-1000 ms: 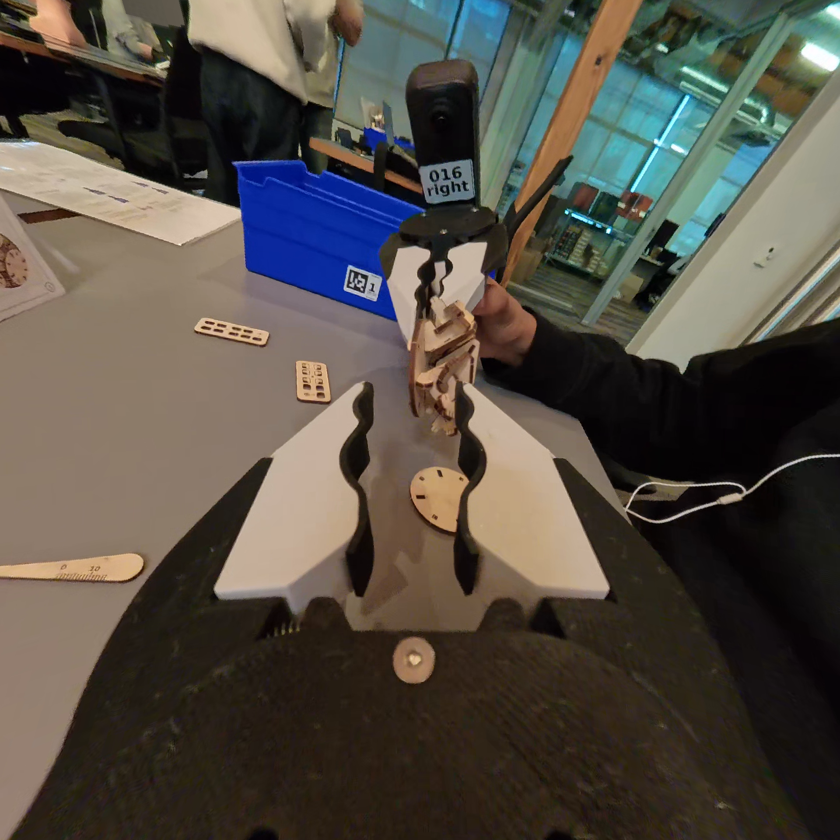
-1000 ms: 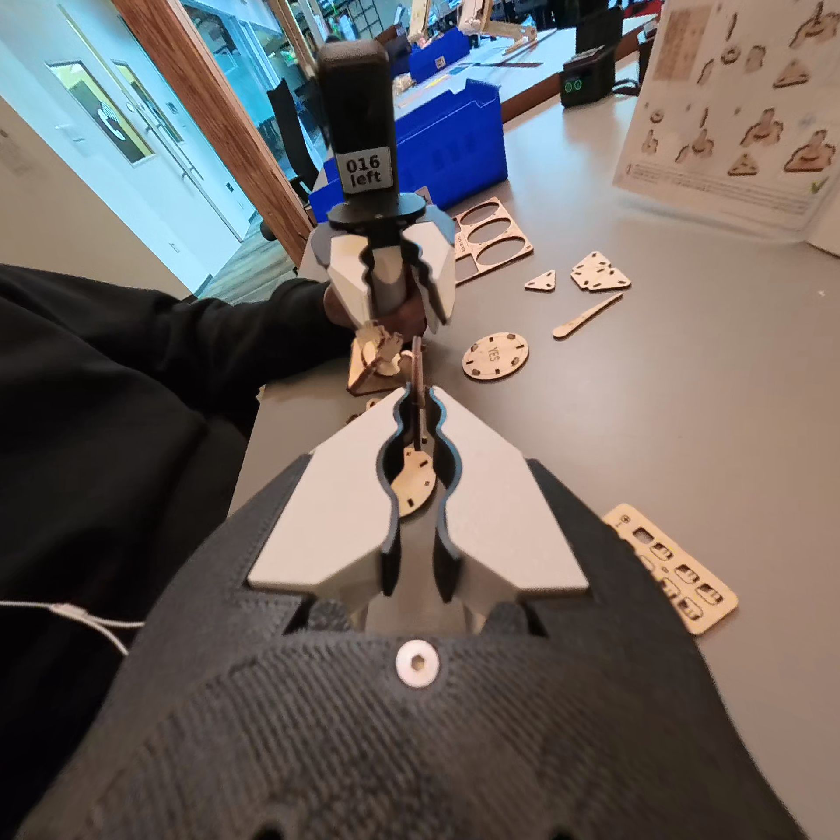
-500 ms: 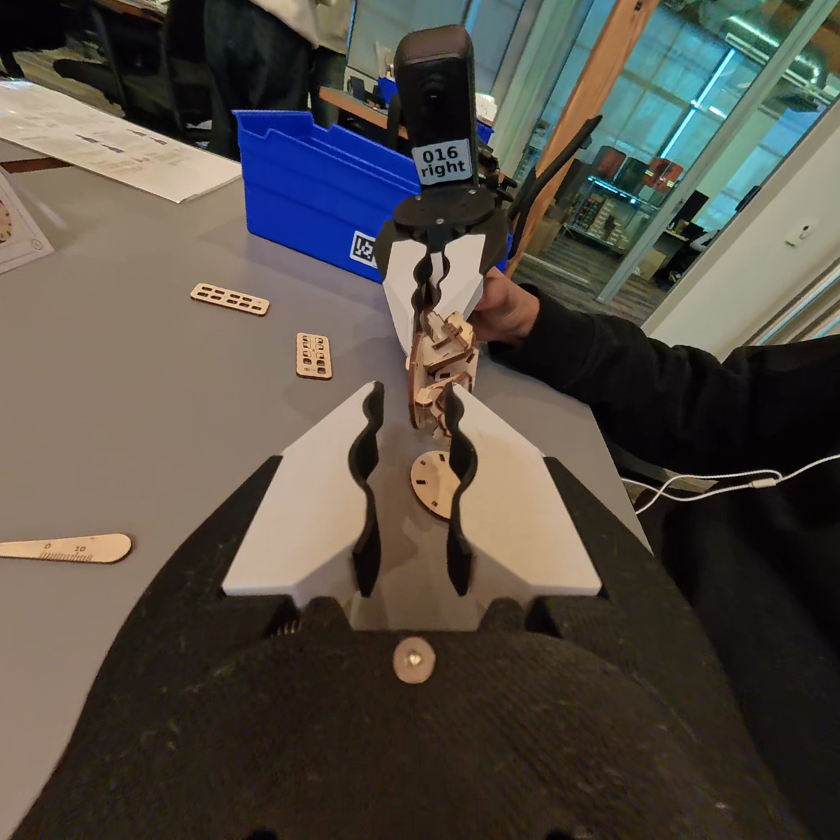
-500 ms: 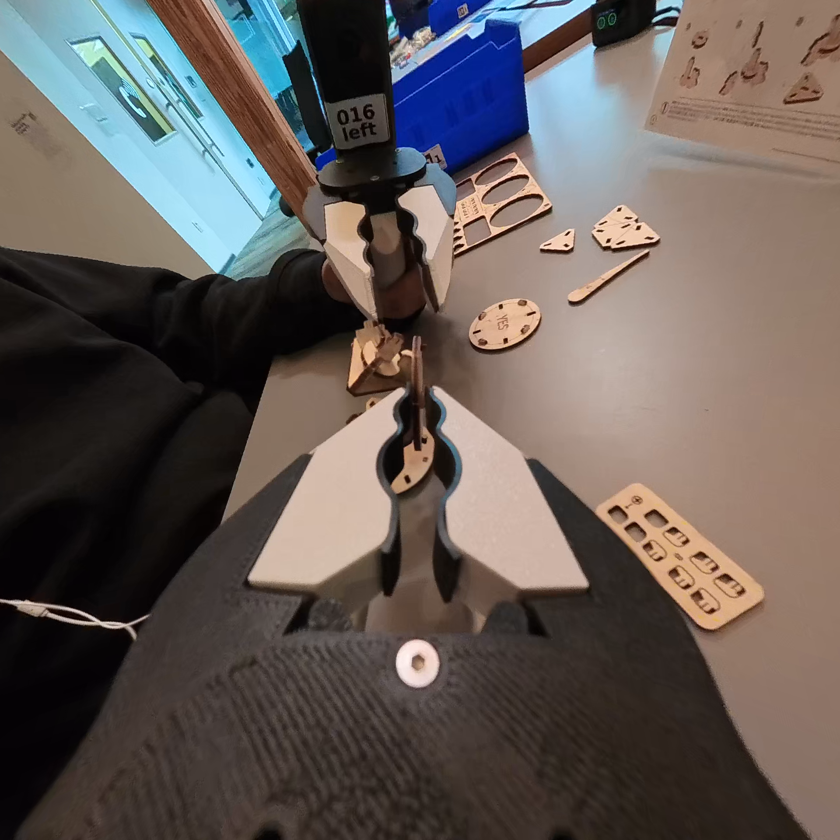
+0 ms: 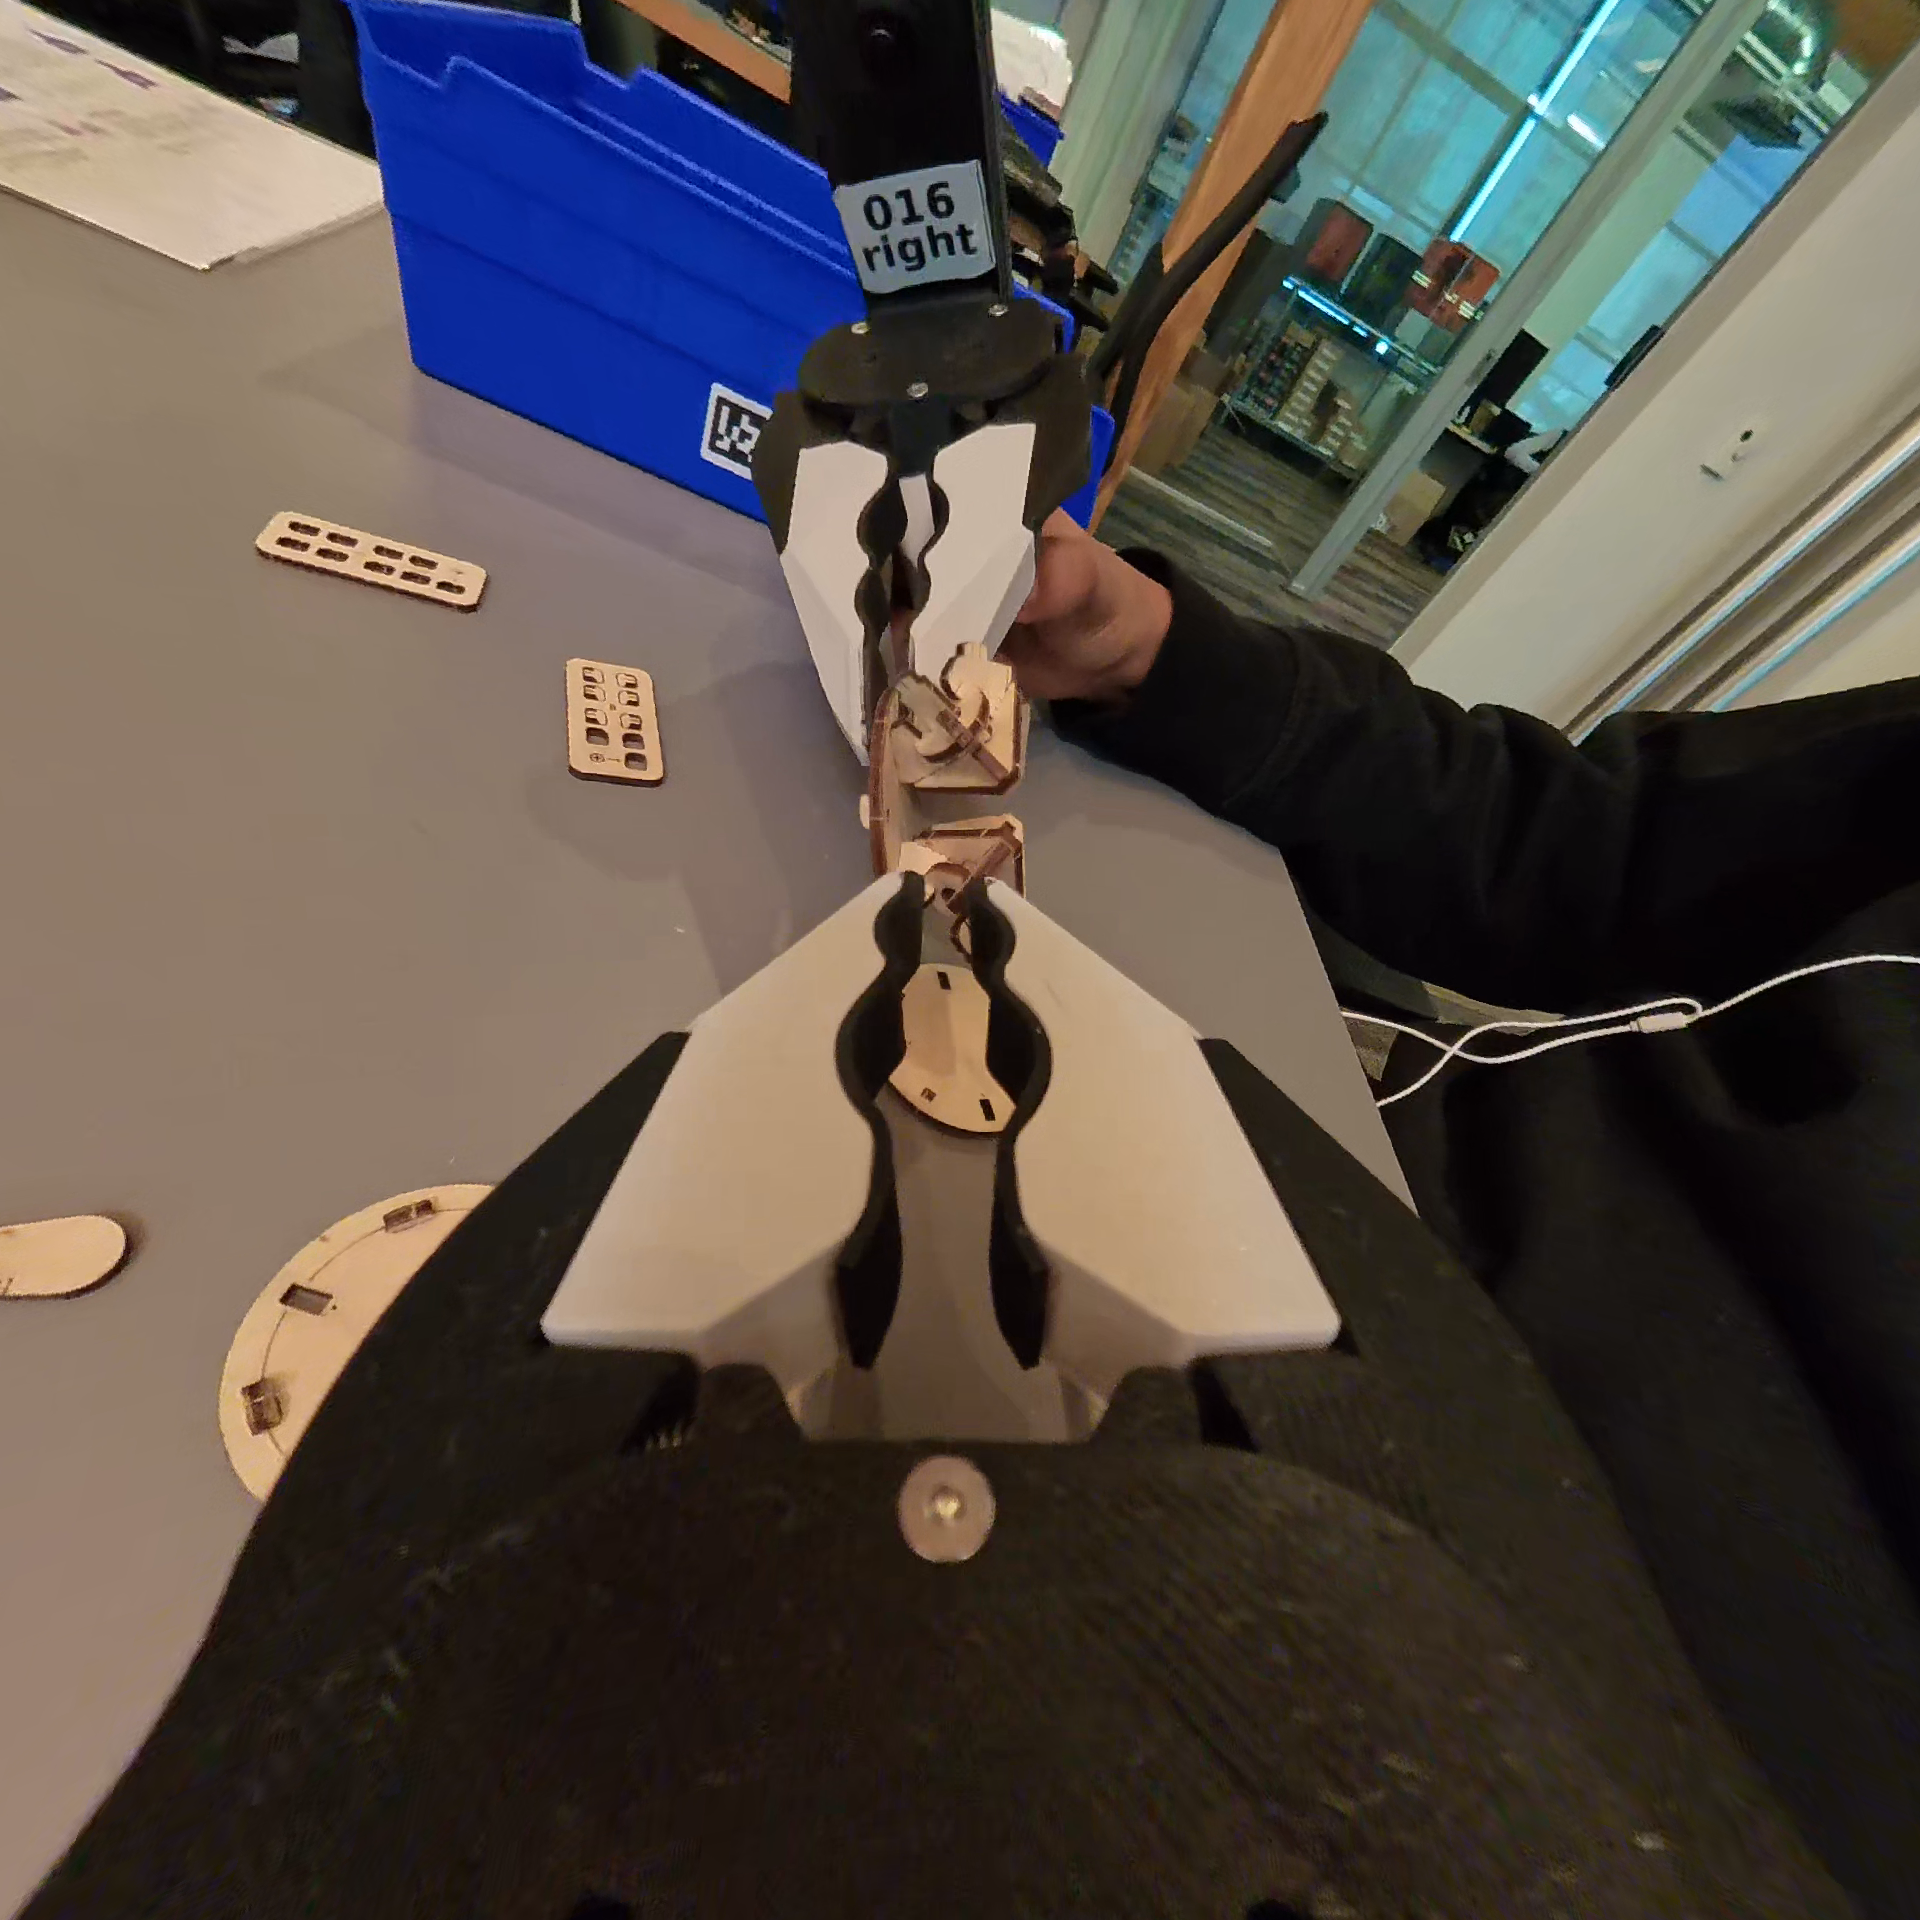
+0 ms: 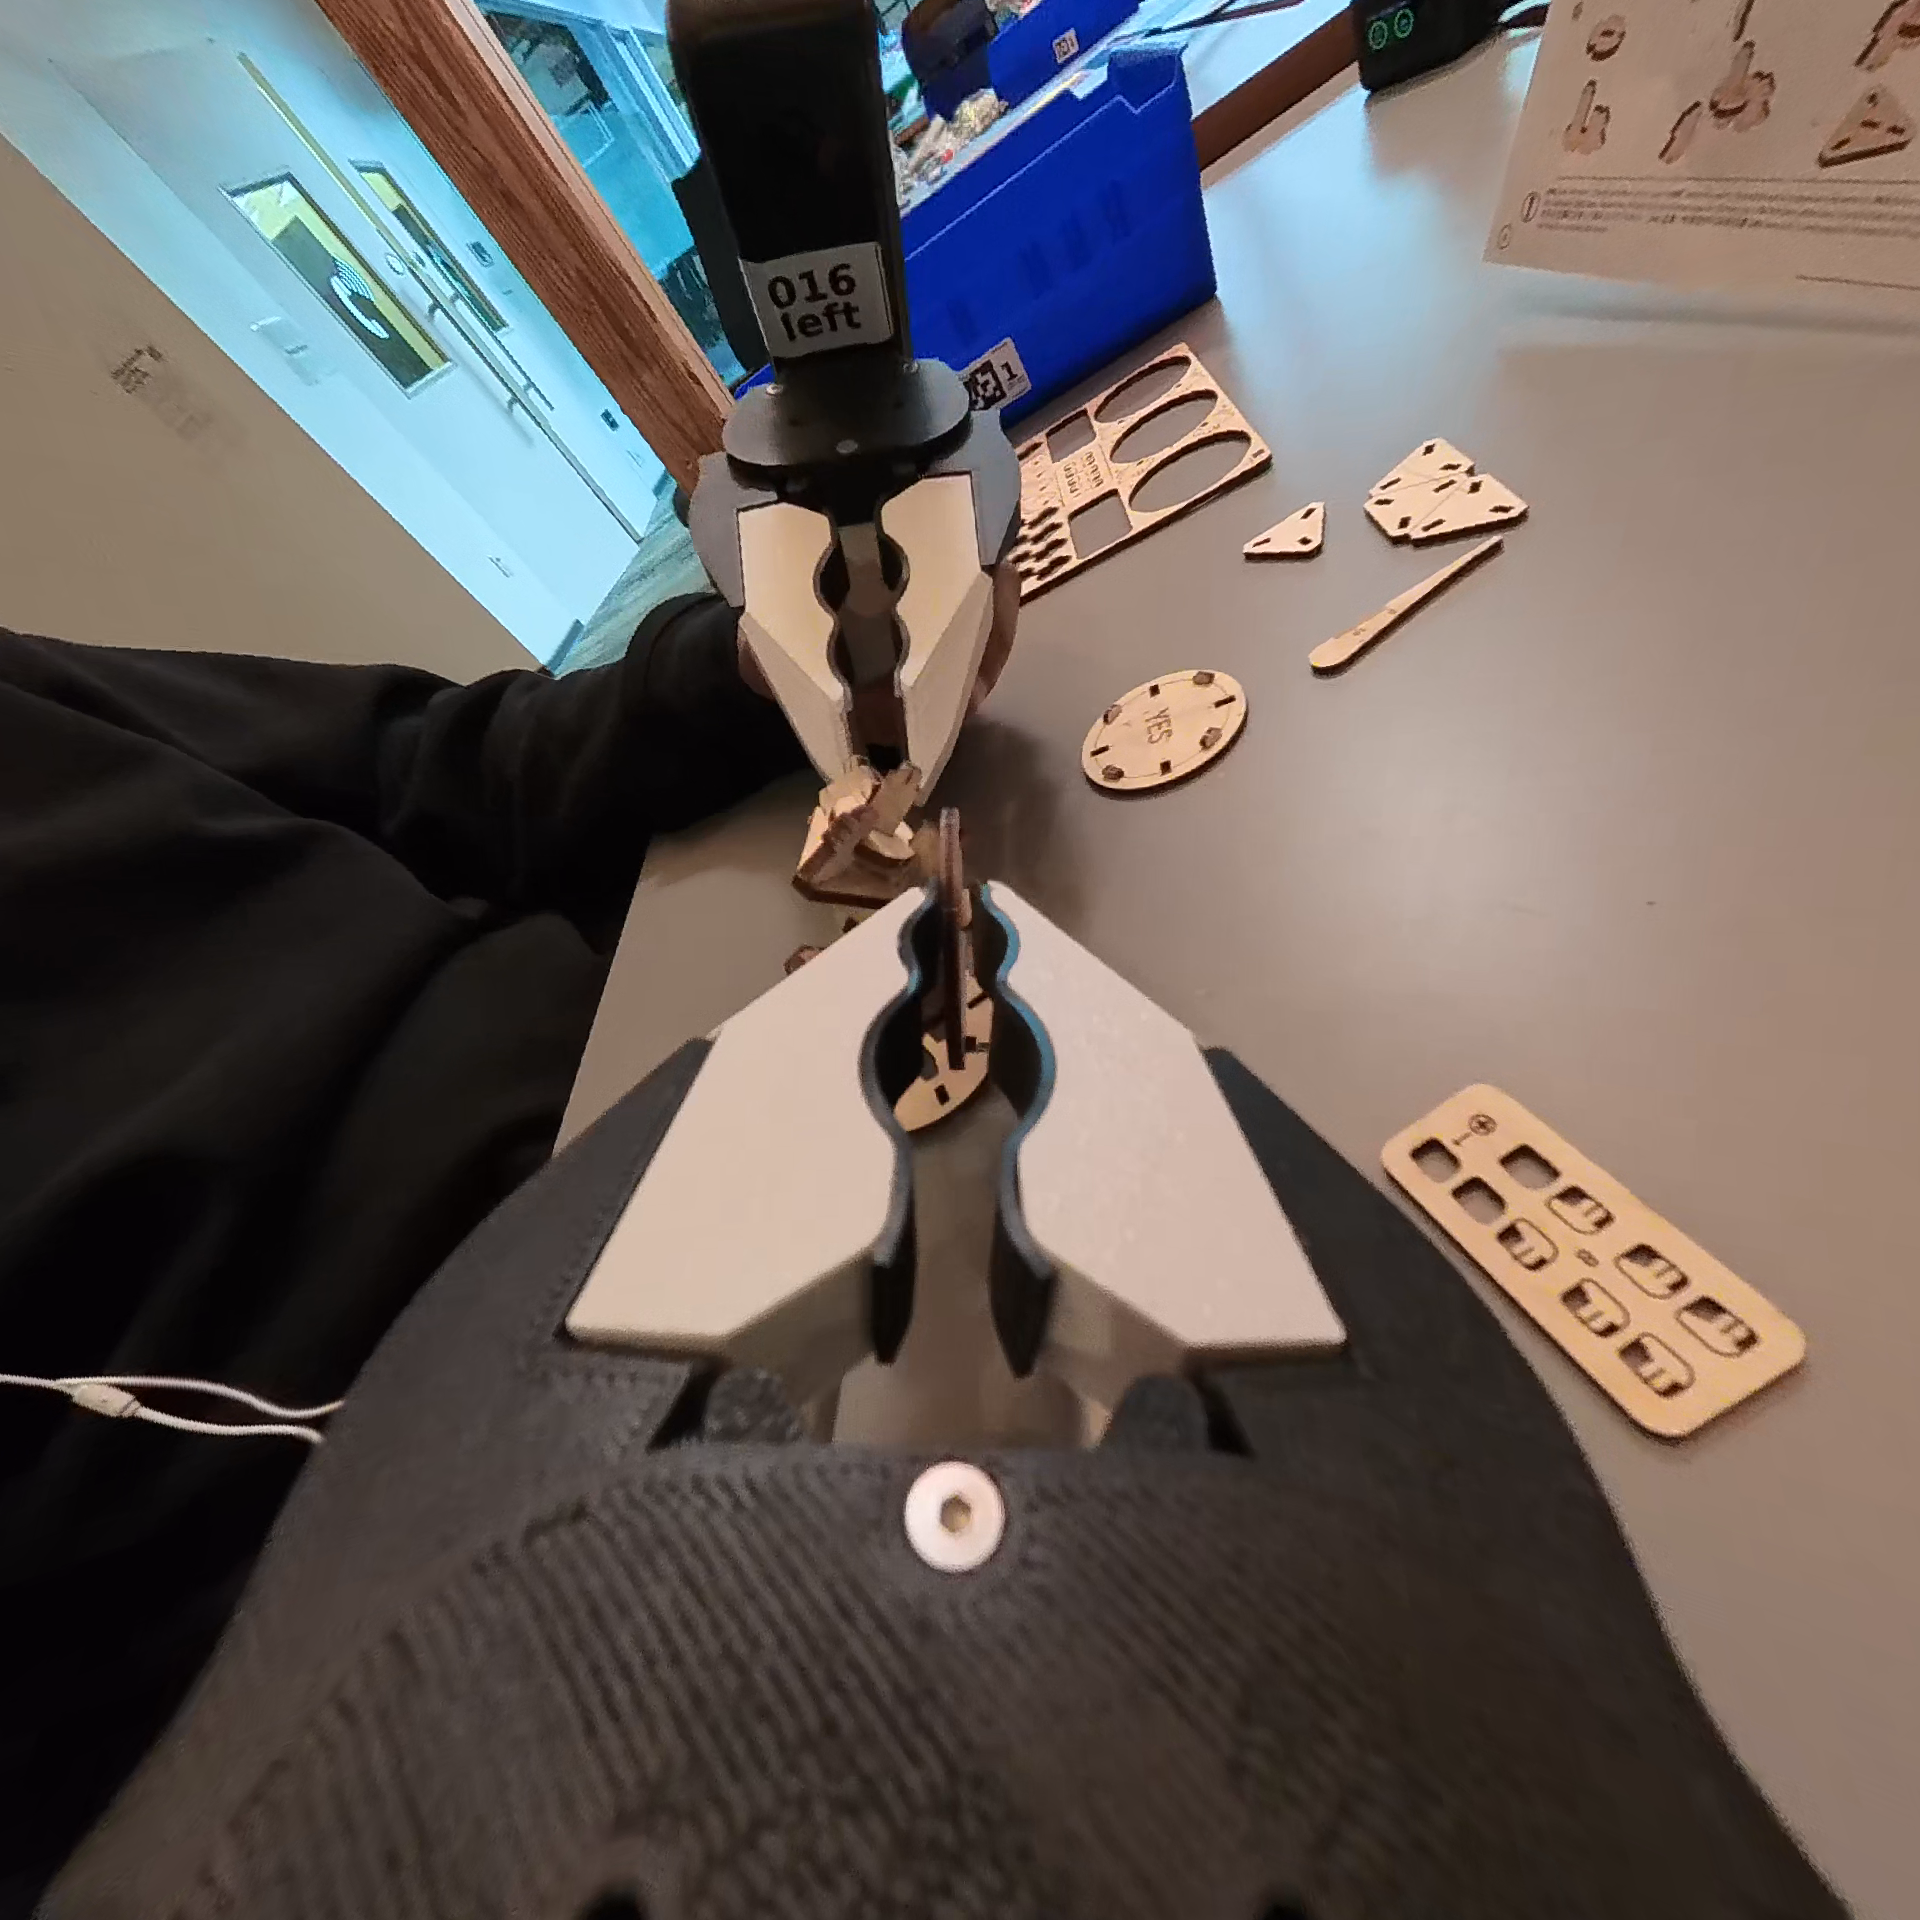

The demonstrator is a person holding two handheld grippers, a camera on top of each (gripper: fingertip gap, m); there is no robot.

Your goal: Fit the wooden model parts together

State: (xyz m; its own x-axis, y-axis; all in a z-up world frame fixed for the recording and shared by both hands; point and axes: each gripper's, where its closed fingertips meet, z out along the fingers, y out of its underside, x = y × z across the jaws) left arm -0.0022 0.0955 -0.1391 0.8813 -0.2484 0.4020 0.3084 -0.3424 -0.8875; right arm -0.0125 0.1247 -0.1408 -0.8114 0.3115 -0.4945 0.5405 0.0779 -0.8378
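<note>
While both tongs meet over the near edge of the grey table [image 5: 312, 935], the left wrist view shows the left tongs [image 5: 948, 902] nearly pressed together, pinching a thin projecting part at the lower end of a wooden model assembly [image 5: 951, 774]. The right tongs [image 5: 883, 717], beyond the assembly, pinch its upright disc edge at the upper end. A loose wooden disc [image 5: 951, 1049] lies on the table beneath the assembly, seen between the left fingers. Left of the assembly lie two slotted wooden strips [image 5: 613, 720] [image 5: 371, 561]; behind it stands a blue bin [image 5: 582, 260]. A larger wooden disc [image 5: 312, 1340] and a rounded stick end [image 5: 57, 1257] lie well left of the assembly, nearer the camera.

As seen in the right wrist view, the right tongs [image 6: 954, 904] are closed on the assembly's thin upright disc [image 6: 948, 862], held edge-on. The left tongs [image 6: 878, 769] grip a small tab on the block portion [image 6: 852, 842] just beyond. Right of the assembly lie a round wooden disc [image 6: 1164, 732], a wooden stick [image 6: 1403, 605], triangular pieces [image 6: 1444, 504], a cut-out wooden sheet [image 6: 1143, 457] and a slotted strip [image 6: 1590, 1257].
</note>
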